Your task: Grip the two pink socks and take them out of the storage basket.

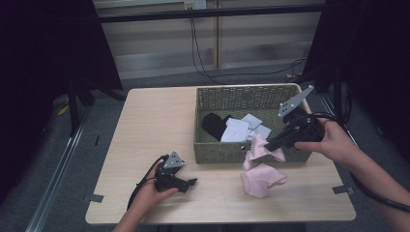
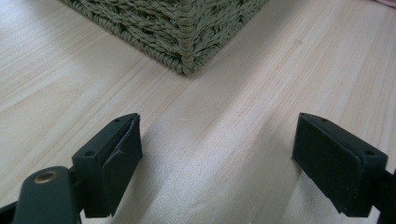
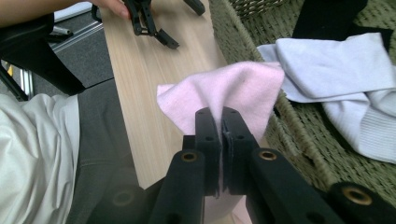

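At the basket's near rim, the right gripper is pinching a pink cloth tight between its closed jaws, the cloth hanging over the woven basket wall. A second pink cloth is lying on the table just below it. Inside the basket, white socks and a black sock are resting. Well apart, the left gripper is sitting with jaws spread wide over bare wood.

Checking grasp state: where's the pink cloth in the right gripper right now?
In the high view the pink cloth hangs from the right gripper at the basket's front rim, right of centre, just above a second pink cloth on the table.
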Available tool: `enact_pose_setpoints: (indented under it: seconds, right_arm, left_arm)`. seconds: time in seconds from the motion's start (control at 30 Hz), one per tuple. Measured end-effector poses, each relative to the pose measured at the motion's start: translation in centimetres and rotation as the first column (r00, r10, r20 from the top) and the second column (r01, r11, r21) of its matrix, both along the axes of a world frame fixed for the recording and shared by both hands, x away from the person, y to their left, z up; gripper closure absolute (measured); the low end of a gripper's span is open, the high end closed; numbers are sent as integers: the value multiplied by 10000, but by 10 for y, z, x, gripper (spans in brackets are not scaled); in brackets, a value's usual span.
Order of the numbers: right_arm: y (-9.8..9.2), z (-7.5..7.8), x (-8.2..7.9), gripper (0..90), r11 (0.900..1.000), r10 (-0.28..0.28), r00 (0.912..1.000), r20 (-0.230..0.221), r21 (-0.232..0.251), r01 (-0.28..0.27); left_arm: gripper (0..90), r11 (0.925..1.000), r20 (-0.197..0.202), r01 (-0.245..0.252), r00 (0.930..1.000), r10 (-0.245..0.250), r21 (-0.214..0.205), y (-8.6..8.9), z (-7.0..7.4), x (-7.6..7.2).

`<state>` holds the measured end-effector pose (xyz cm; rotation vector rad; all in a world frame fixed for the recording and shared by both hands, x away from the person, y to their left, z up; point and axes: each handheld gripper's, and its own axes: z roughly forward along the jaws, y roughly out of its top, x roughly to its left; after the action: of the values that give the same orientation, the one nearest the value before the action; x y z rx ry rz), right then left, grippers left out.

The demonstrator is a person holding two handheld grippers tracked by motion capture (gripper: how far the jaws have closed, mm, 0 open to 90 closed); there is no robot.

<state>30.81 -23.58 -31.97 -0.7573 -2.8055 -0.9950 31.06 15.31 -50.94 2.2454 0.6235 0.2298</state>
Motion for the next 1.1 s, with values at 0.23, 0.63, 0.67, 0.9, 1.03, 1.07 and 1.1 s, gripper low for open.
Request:
enact_pose_setpoints:
  seconds: [0.23,0.63,0.67,0.9,1.03,1.07,1.1]
  right_arm:
    - [8,-13,0,866,9999,156,9999,-59,62,-156]
    - [24,-30,2,863,9992,379,9990,-232,-112,-382]
    - [26,-31,2,854,9990,403,9990,-194,-169,-406]
    - [34,-39,1,687,9986,385,9988,-309,-364,-396]
    - [32,-39,0,649,9987,329,9992,-210,-395,-337]
    - [31,-39,-1,631,9990,247,9995,-205,-375,-255]
    - [29,-40,-2,627,9991,228,9995,-224,-357,-236]
  left_arm:
    - [152,10000,-8,-1,10000,1,8,0,0,0]
    - [152,10000,-5,2,10000,-2,9,0,0,0]
    - [152,10000,-6,3,10000,-3,11,0,0,0]
    - [153,10000,-5,2,10000,-2,13,0,0,0]
    - [153,10000,-7,0,10000,0,13,0,0,0]
    - [153,10000,-5,2,10000,-2,16,0,0,0]
    - [153,10000,-5,2,10000,-2,13,0,0,0]
